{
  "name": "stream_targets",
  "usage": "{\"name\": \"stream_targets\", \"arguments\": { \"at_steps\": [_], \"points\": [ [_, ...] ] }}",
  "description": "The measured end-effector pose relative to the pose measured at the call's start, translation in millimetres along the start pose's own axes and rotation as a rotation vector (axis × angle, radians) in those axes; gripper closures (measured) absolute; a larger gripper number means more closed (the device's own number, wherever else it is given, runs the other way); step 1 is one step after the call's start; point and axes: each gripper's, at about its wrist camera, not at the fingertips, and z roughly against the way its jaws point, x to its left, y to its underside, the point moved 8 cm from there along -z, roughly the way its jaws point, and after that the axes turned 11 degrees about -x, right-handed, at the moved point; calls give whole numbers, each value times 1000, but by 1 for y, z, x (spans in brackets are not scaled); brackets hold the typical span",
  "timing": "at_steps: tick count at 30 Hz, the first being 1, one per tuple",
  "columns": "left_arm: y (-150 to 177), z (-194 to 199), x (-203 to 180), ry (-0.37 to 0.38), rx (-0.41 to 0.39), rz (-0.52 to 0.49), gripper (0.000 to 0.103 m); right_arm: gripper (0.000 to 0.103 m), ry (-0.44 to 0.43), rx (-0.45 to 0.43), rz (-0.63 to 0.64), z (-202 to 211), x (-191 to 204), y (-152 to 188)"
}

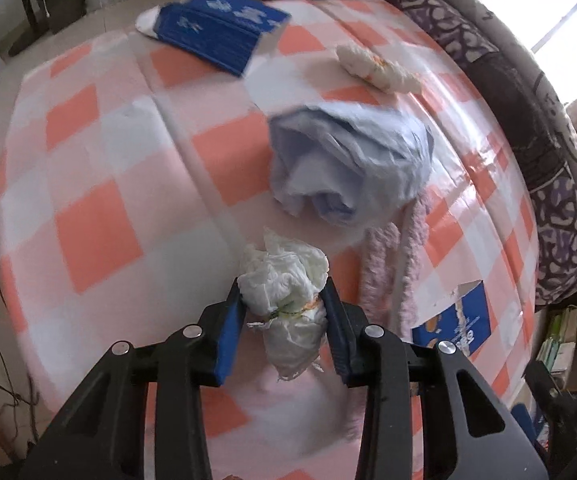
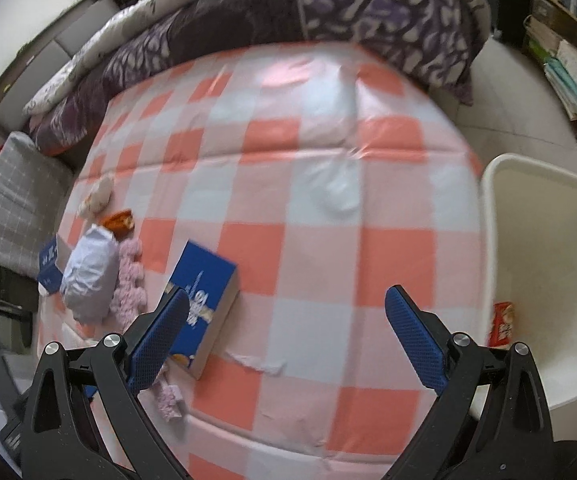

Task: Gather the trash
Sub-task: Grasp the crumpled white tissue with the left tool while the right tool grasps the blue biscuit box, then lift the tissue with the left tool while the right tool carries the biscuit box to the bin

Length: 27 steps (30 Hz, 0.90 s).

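The left gripper [image 1: 284, 300] points steeply down at a table under a pink-and-white checked cloth [image 1: 100, 184], its blue pads narrowed onto a crumpled white tissue wad [image 1: 284, 288] — both pads press its sides, and the wad bulges out past the fingertips and trails back between the fingers. Just beyond the fingertips lies a crumpled pale-blue bag or paper [image 1: 348, 164]; the blur makes it hard to say which. A pink knitted strip [image 1: 388, 272] runs along the outer side of the right-hand finger, with a torn blue carton [image 1: 460, 320] beyond it. Far ahead of the fingertips sits a flattened blue box [image 1: 220, 32], and off to its right a white puffy wrapper [image 1: 376, 68]. The right gripper [image 2: 288, 308] stands wide open with nothing between its pads; the blue carton [image 2: 204, 304] lies just behind its left finger. Beside its right finger, off the table edge, is a white bin [image 2: 544, 240] with a red wrapper [image 2: 502, 324] inside.
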Motion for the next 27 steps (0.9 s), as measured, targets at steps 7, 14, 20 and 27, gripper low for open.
{"name": "stream_targets", "arguments": {
  "at_steps": [7,14,20,27],
  "points": [
    [-21,31,9,-1,-118,-87,65,9,23,24,-34,-29,33,14],
    [-37,49,22,-8,-186,-128,65,8,115,-15,3,-58,59,22],
    [-45,55,28,-4,-210,-127,65,32,157,-74,209,-59,72,26],
    [-46,60,20,3,-236,-150,65,48,42,-30,349,-42,85,41]
  ]
}}
